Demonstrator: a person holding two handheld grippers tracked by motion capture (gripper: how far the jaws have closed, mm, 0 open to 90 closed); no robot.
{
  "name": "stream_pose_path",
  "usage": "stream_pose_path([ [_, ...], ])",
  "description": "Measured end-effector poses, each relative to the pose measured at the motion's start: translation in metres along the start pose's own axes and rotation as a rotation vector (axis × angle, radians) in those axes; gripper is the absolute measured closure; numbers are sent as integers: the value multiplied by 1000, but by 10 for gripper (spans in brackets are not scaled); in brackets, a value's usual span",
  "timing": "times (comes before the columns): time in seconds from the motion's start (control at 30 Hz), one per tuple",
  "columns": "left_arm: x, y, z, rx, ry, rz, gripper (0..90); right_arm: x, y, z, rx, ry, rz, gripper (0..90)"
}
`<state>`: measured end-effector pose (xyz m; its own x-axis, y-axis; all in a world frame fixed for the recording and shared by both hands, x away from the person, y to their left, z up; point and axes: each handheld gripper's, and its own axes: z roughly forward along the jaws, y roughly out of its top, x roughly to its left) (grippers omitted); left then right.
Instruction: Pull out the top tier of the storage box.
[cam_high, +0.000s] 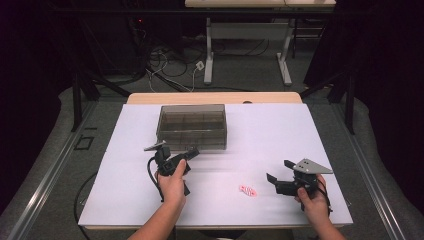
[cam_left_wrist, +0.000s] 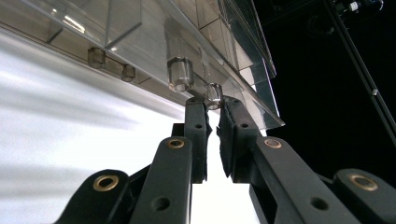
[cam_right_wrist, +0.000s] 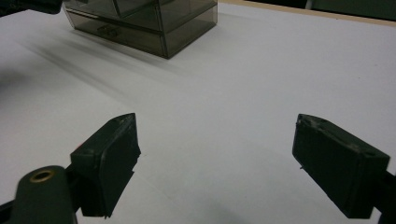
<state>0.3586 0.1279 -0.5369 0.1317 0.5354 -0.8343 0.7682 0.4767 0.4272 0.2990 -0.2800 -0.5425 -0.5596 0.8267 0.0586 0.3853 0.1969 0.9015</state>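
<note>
L gripper (cam_left_wrist: 212, 105) is at the front of the smoky clear drawer box (cam_high: 192, 126) mid-table, jaws nipped nearly together on a small clear drawer knob (cam_left_wrist: 214, 93); looks like the drawer-opening step, so next it needs a straight level pull toward the person w/o dragging the box. R gripper (cam_right_wrist: 215, 158) idles near the table's right front, jaws spread wide, nothing between. Small pink-white item (cam_high: 247, 190) lies on the white tabletop (cam_high: 280, 130) just left of it, prob next to go in; nothing blocks the way

We find no readable text, label, brand, number or sign. The small pink-and-white item (cam_high: 247, 190) on the table carries markings too small and blurred to read; the clear box (cam_left_wrist: 154, 42) just beyond the nearly closed jaws is unmarked.
</note>
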Motion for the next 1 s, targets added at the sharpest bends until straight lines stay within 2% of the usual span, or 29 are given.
stream_pose_path([
  [0.7, 1, -2, -1, -6, -2, -5, 812, 0, -1, 3, 17, 18, -13, 143],
  [0.8, 1, -2, -3, -1, -6, -12, 799, 1, -1, 2, 38, 19, -18, 143],
  [1.0, 3, -3, -3, -8, -9, -15, 803, 1, -1, 3, 31, 14, -17, 143],
])
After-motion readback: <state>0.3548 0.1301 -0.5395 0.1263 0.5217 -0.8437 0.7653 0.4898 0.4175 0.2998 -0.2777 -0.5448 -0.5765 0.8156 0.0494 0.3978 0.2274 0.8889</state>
